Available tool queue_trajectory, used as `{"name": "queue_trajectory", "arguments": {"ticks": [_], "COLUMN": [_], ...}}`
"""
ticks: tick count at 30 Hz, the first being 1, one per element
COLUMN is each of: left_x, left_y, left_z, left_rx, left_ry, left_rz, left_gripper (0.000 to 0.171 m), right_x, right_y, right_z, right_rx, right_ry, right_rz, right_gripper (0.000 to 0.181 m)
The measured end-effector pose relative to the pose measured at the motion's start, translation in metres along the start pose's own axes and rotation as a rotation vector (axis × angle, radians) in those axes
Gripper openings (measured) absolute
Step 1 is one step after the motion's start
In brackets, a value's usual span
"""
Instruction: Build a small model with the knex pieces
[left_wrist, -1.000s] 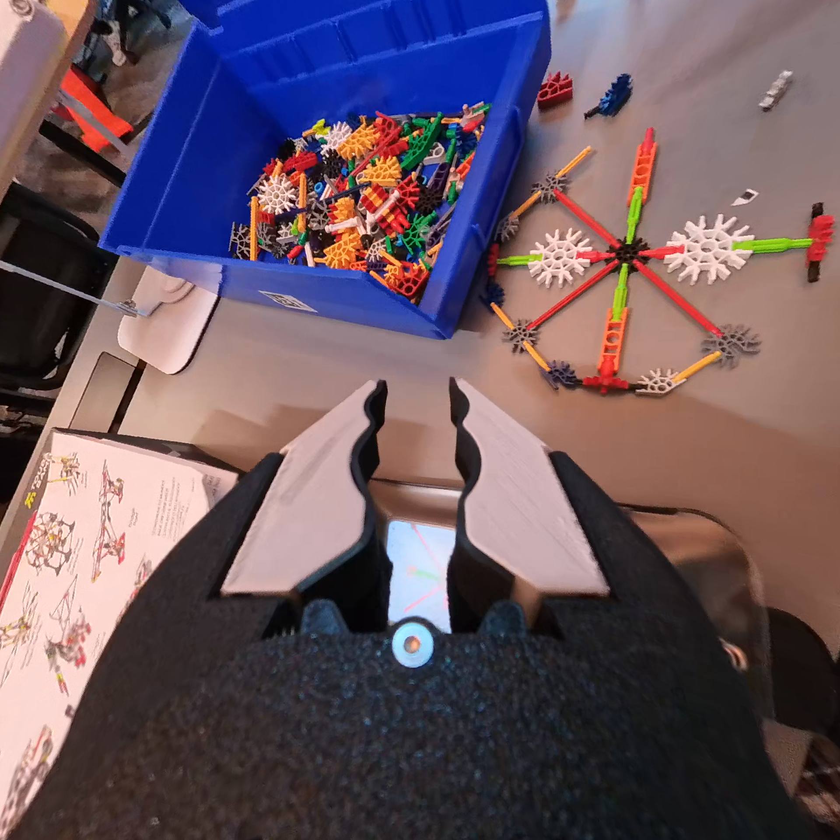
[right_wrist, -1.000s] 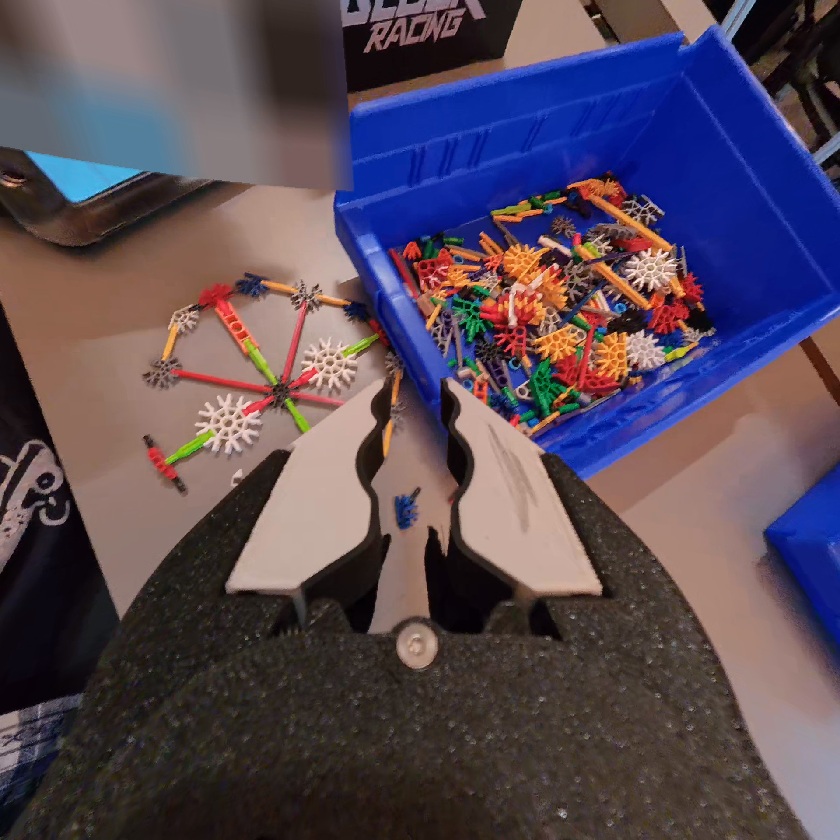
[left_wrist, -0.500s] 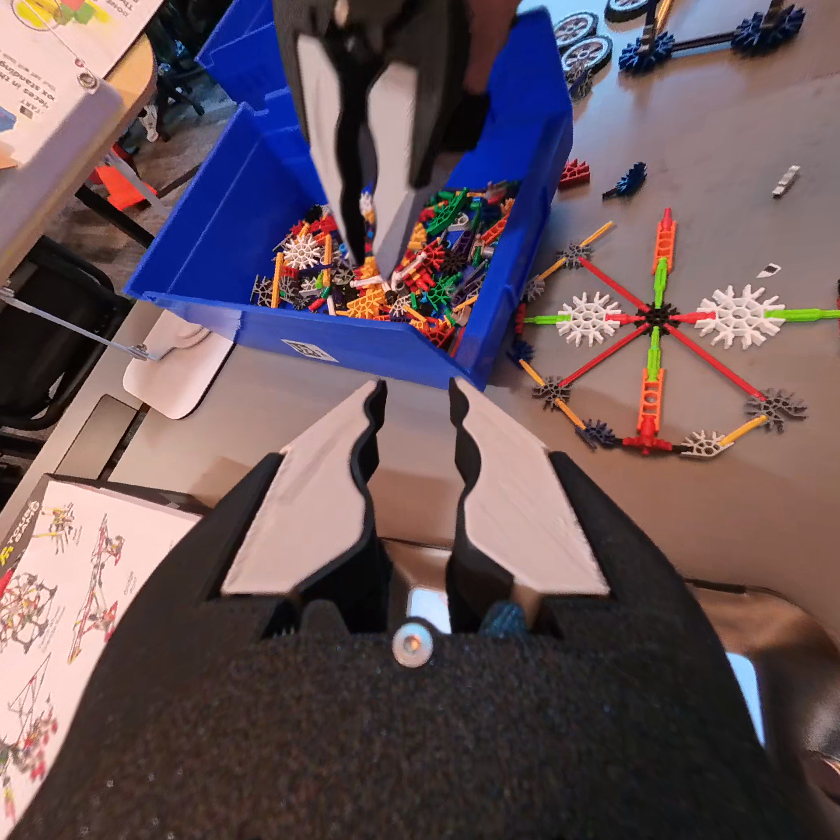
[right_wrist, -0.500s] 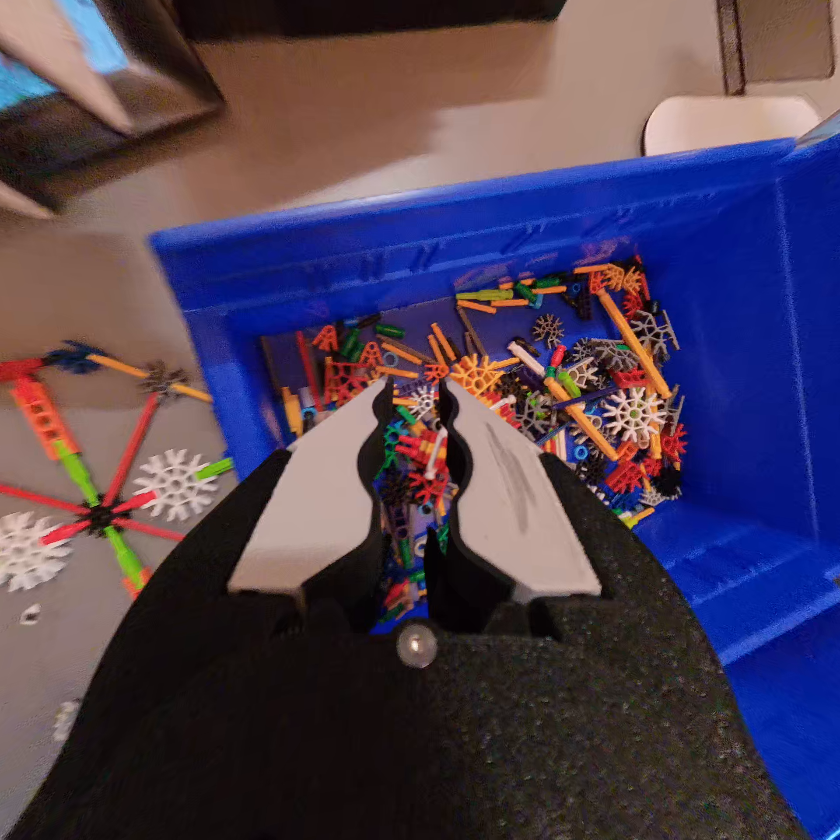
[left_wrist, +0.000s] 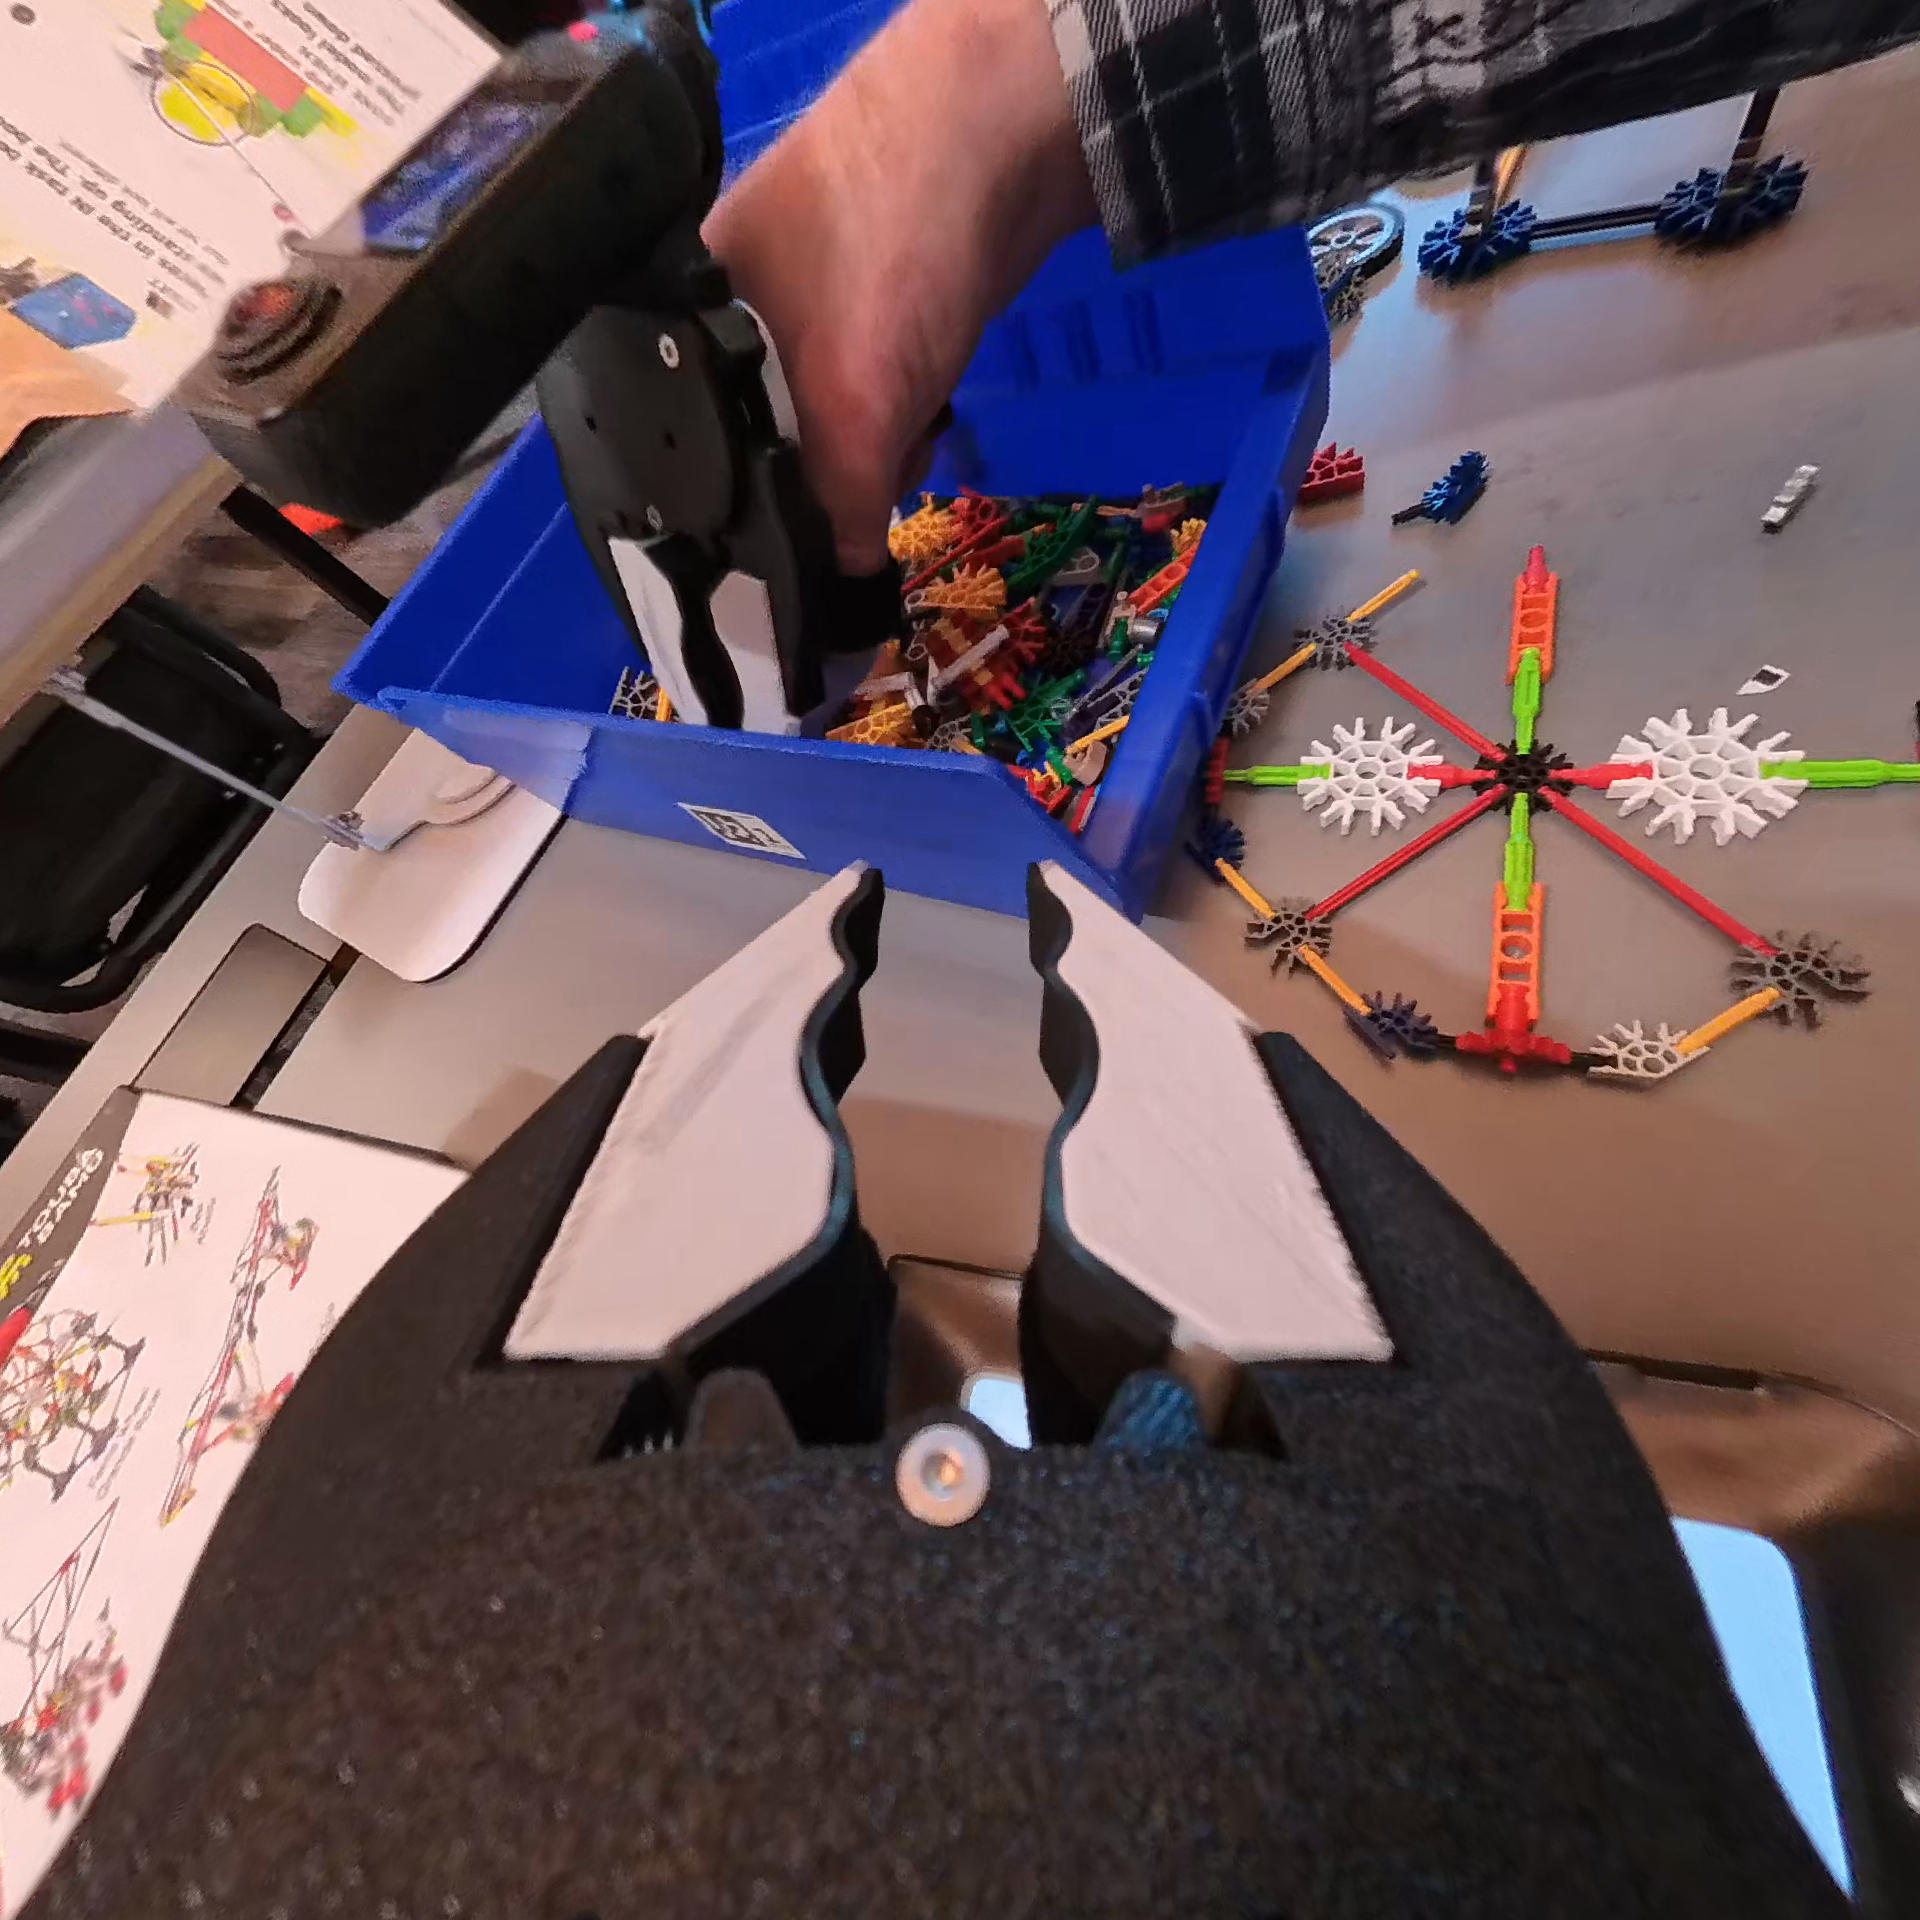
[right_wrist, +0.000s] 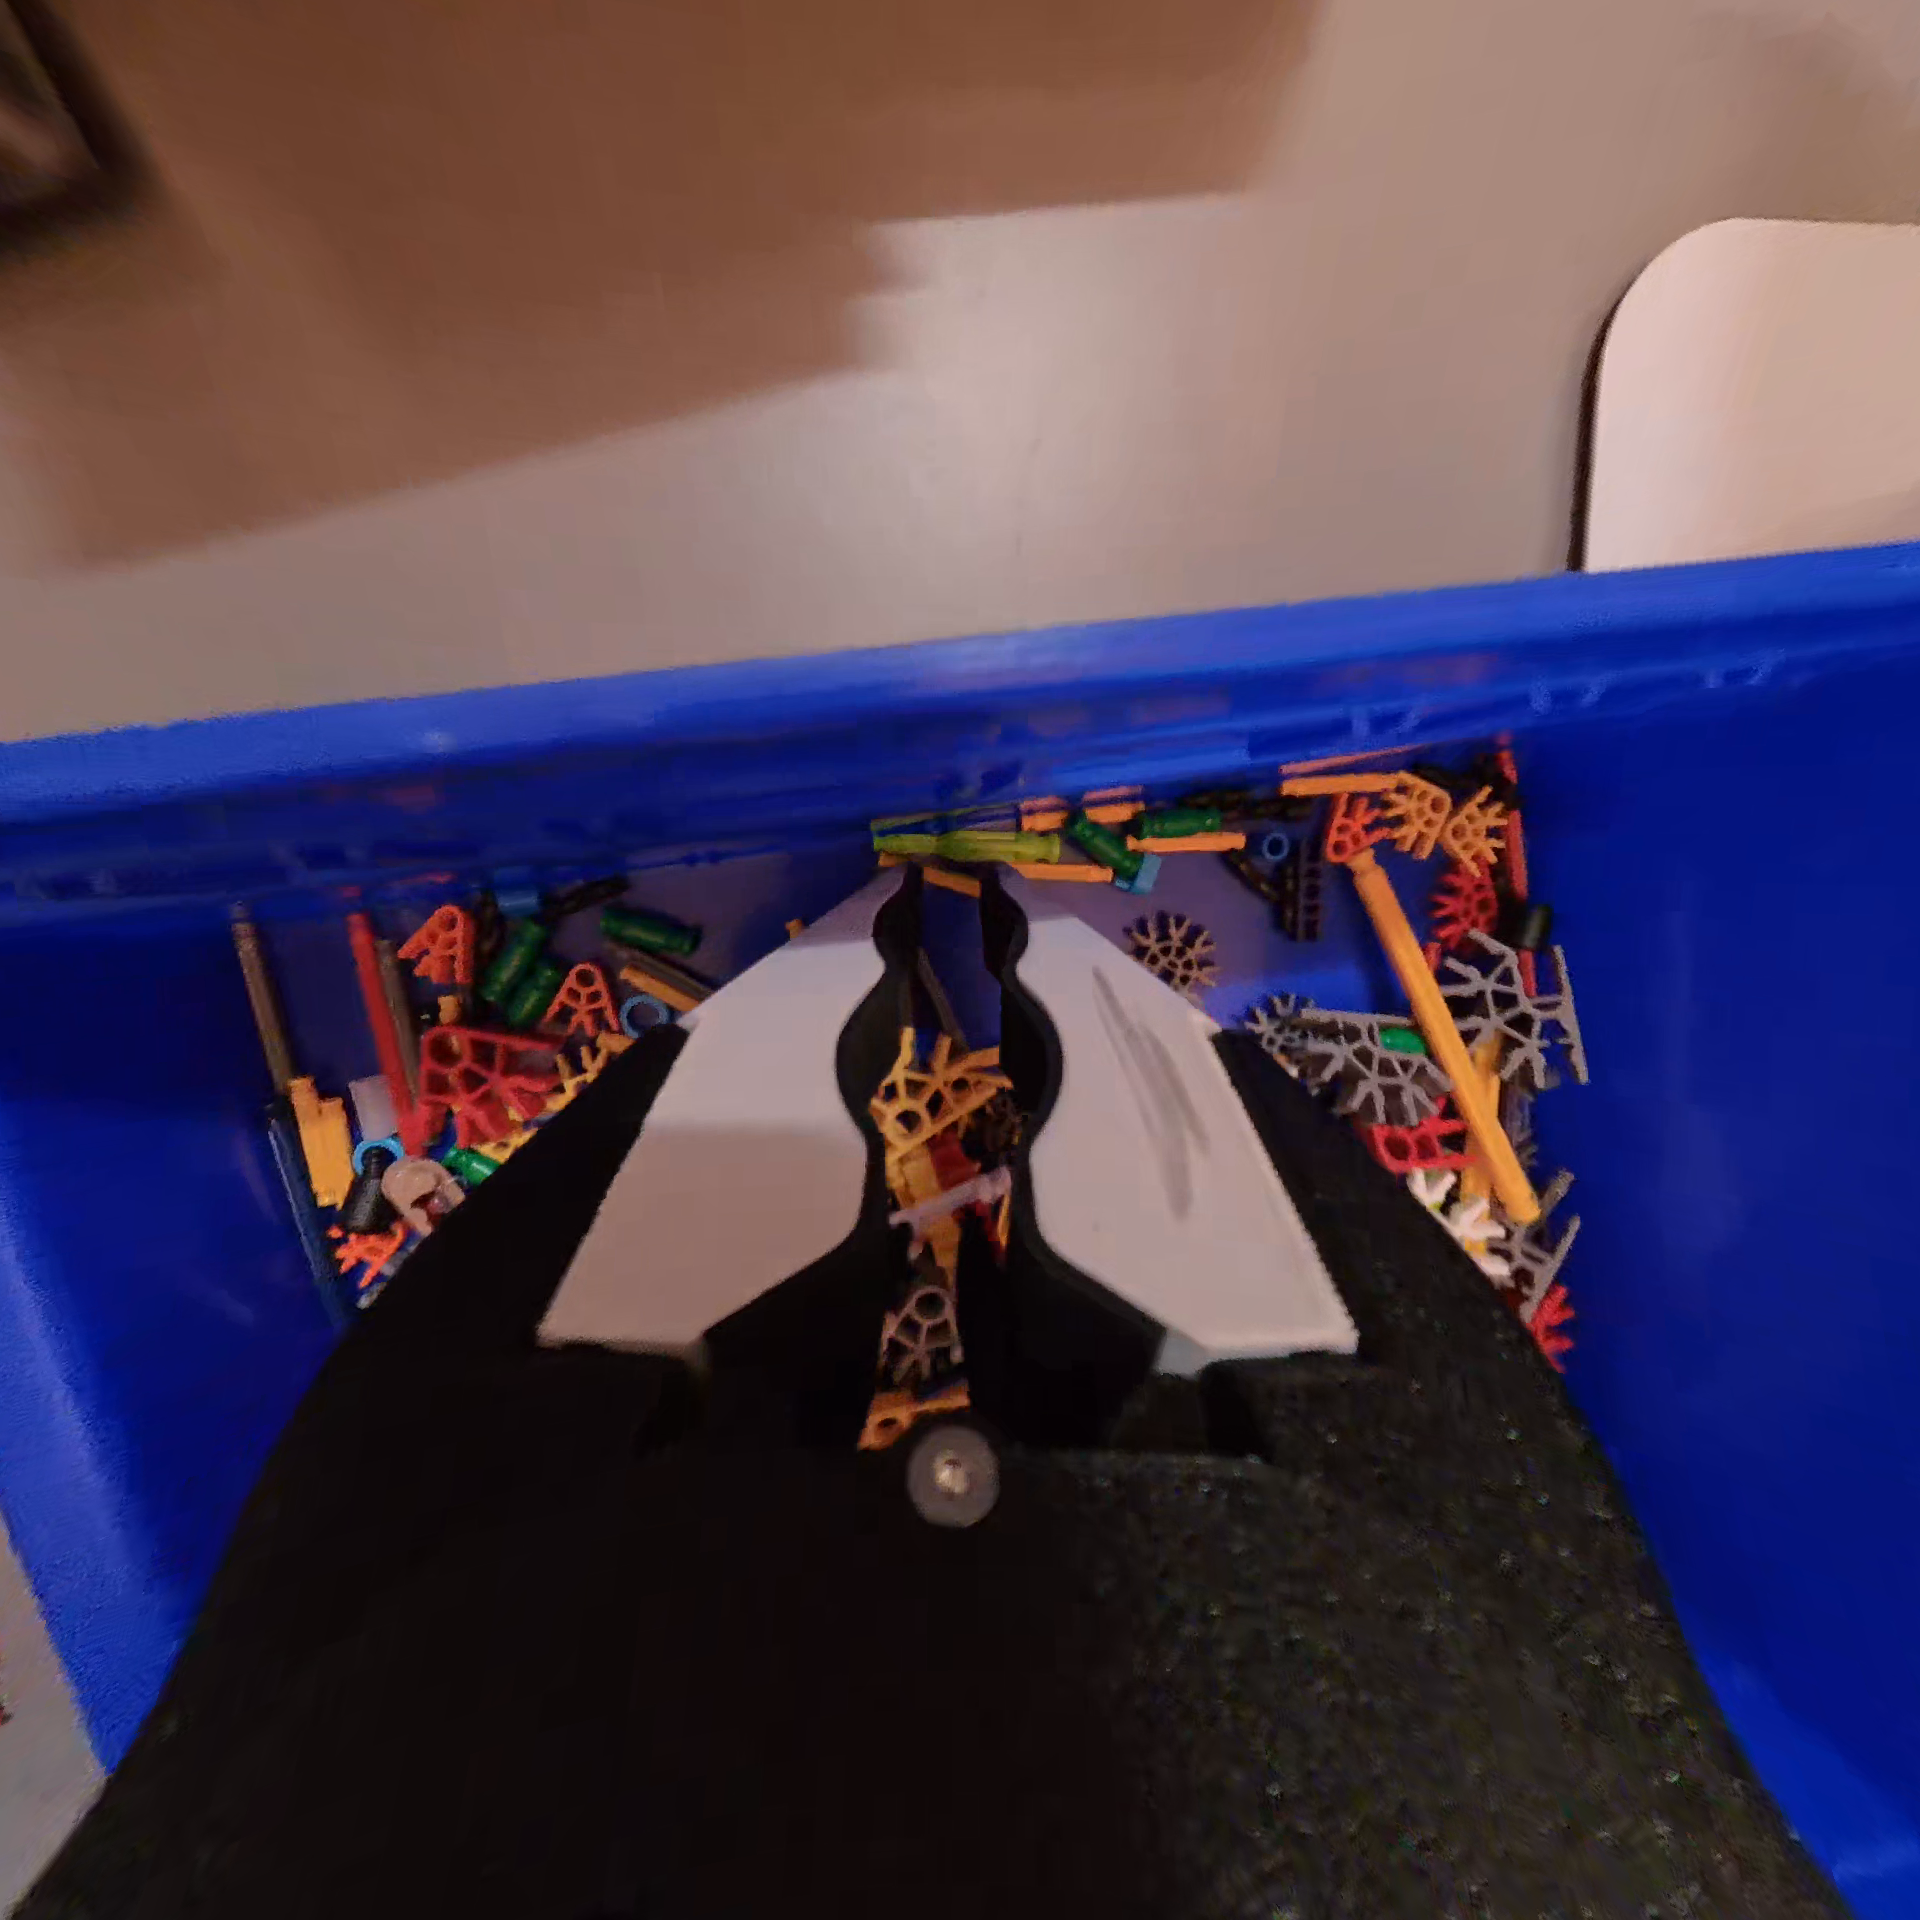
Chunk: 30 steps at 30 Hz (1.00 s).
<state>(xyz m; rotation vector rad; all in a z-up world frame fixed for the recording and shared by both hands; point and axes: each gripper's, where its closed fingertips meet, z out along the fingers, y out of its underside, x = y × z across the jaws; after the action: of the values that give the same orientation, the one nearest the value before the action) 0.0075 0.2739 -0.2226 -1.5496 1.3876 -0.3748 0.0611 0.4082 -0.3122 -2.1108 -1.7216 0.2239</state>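
Observation:
My right gripper (right_wrist: 948, 891) is pushed down into the blue bin (right_wrist: 935, 727), with its tips in the pile of small coloured construction pieces (right_wrist: 488, 1070) near the bin's far wall. Its jaws stand a narrow gap apart. A thin dark rod (right_wrist: 935, 987) and a yellow connector (right_wrist: 935, 1091) lie in the gap, and nothing is clearly clamped. It also shows in the left wrist view (left_wrist: 717, 707), held by a hand (left_wrist: 883, 260). My left gripper (left_wrist: 951, 894) is open and empty above the table, just in front of the bin (left_wrist: 831, 790).
A flat wheel-shaped model (left_wrist: 1522, 769) of rods and white snowflake connectors lies on the table right of the bin. Loose red (left_wrist: 1330, 473) and blue pieces (left_wrist: 1449, 488) lie behind it. An instruction sheet (left_wrist: 156, 1351) lies at the left. A white pad (left_wrist: 426, 883) sits left of the bin. Left tips to right tips: about 15 cm.
My right gripper came over the bin and went down into the pieces, and its jaws narrowed. My left gripper drew a little closer to the bin and stayed open.

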Motion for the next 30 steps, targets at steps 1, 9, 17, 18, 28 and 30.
{"name": "queue_trajectory", "arguments": {"ticks": [1,9,17,18,28,30], "left_x": [-0.001,-0.004,-0.006,-0.006,-0.010,-0.011], "left_y": [0.000,0.000,0.000,0.000,0.006,0.006], "left_z": [-0.001,-0.006,-0.010,-0.011,-0.016,-0.017], "left_rx": [0.004,0.014,0.011,0.011,0.002,0.000], "left_ry": [0.000,-0.010,-0.022,-0.023,-0.034,-0.042], "left_rz": [-0.003,-0.004,-0.004,-0.005,-0.015,-0.012], "left_gripper": [0.027,0.027,0.027,0.027,0.027,0.027], "right_x": [-0.001,-0.006,0.002,0.002,0.003,0.003], "right_y": [-0.001,0.021,0.020,0.023,0.022,0.021], "right_z": [0.003,0.001,-0.003,0.000,0.004,0.004], "right_rx": [0.006,-0.089,-0.146,-0.162,-0.146,-0.148], "right_ry": [-0.010,-0.075,-0.051,-0.053,-0.068,-0.068], "right_rz": [-0.004,0.022,-0.090,-0.104,-0.098,-0.075], "right_gripper": [0.009,0.005,0.008,0.009,0.001,0.001]}}
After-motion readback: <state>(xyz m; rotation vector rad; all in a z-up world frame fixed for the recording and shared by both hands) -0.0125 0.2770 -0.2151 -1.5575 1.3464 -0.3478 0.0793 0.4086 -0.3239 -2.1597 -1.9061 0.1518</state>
